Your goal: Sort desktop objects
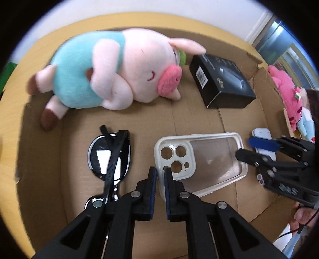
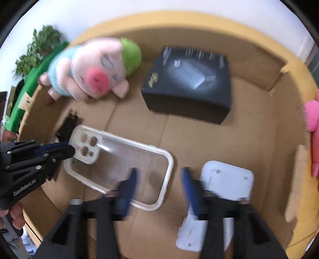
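Note:
A clear phone case with a white rim lies inside a cardboard box. My left gripper is shut on the case's camera-end edge; it shows at the left of the right wrist view. My right gripper is open above the box floor, between the phone case and a white device, holding nothing. It shows at the right of the left wrist view. Black sunglasses lie left of the case.
A pig plush in a teal shirt and a black carton lie at the far side of the box. A pink plush sits outside the right wall. The box stands on a yellow table.

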Demonstrator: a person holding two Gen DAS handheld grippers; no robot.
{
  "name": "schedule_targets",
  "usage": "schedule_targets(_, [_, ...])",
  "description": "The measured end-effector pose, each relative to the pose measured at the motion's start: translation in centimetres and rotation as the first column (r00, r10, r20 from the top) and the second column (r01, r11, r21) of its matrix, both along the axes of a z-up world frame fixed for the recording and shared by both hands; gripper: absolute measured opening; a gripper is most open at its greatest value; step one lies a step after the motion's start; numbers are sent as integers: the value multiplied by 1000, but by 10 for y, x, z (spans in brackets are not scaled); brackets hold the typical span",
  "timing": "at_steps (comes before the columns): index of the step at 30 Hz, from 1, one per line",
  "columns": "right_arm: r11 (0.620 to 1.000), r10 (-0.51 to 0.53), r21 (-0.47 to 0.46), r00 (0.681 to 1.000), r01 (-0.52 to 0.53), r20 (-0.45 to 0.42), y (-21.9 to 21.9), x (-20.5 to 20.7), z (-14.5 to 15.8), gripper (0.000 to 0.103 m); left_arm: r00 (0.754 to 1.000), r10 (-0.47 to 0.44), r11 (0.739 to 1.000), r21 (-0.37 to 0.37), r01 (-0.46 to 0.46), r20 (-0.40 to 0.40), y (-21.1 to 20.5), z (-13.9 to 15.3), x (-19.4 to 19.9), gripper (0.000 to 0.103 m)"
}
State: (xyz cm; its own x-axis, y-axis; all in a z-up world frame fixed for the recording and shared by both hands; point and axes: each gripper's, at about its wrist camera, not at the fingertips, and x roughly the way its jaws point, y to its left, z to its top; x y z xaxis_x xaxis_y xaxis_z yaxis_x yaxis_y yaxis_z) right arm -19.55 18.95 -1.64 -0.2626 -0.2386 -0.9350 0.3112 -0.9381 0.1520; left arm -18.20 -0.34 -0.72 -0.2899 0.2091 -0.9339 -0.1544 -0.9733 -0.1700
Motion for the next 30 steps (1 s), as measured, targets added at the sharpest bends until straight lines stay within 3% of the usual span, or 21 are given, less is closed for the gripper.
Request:
schedule_targets(1, [1000,-11,-13,999,11,-53,3,12,14,72,999,8,1000,3,-8,-39,-5,11,9,7])
schedule_targets(3, [999,-18,-39,987,12,-162,8,38,41,73,989,26,1000,20,-23,-143,-14,35,31,8])
schedule_targets(4, [998,-31,-57,972,18,-231,12,59,58,79,980,36,999,33,-30,-198,-19,48,45,11])
schedule_targets(5, [997,-45,-70,959,27,-279,17,75,69,84,955,50,998,55,-35,-293,-26,69,70,13])
schedule_targets(6, [995,-68,-88,939,41,-337,23,97,81,95,932,60,997,62,-41,-357,-30,82,87,23])
schedule_targets(7, [993,-93,-102,921,58,-377,25,111,91,103,889,78,997,60,-56,-452,-35,100,116,43])
schedule_targets(8, [989,-127,-124,897,81,-424,30,133,100,103,842,90,996,50,-75,-532,-36,113,141,68])
schedule_targets(9, [986,-146,-135,877,94,-457,27,151,106,103,794,101,994,40,-97,-599,-37,123,163,80])
schedule_targets(10, [986,-150,-137,867,96,-475,28,161,110,103,752,107,993,31,-114,-650,-36,129,180,87])
schedule_targets(11, [987,-154,-120,854,108,-498,23,177,111,103,708,104,992,23,-122,-699,-35,134,202,87])
schedule_targets(12, [987,-160,-101,843,126,-513,19,190,109,103,687,92,993,17,-115,-721,-32,135,216,87])
schedule_targets(14, [985,-171,-75,828,155,-535,16,213,103,103,678,102,992,21,-126,-728,-27,134,238,87])
schedule_targets(18, [981,-190,-58,827,188,-529,10,238,96,103,697,171,983,74,-167,-697,-29,125,255,87])
schedule_targets(23, [979,-185,-40,796,198,-577,10,268,107,103,670,132,980,-4,-197,-730,-14,119,274,87])
schedule_targets(27, [982,-169,-31,789,187,-590,6,275,110,103,645,115,970,-54,-235,-755,-8,114,284,87])
schedule_targets(30, [982,-171,-34,792,187,-587,6,277,109,103,665,75,971,-97,-218,-743,-2,109,282,87])
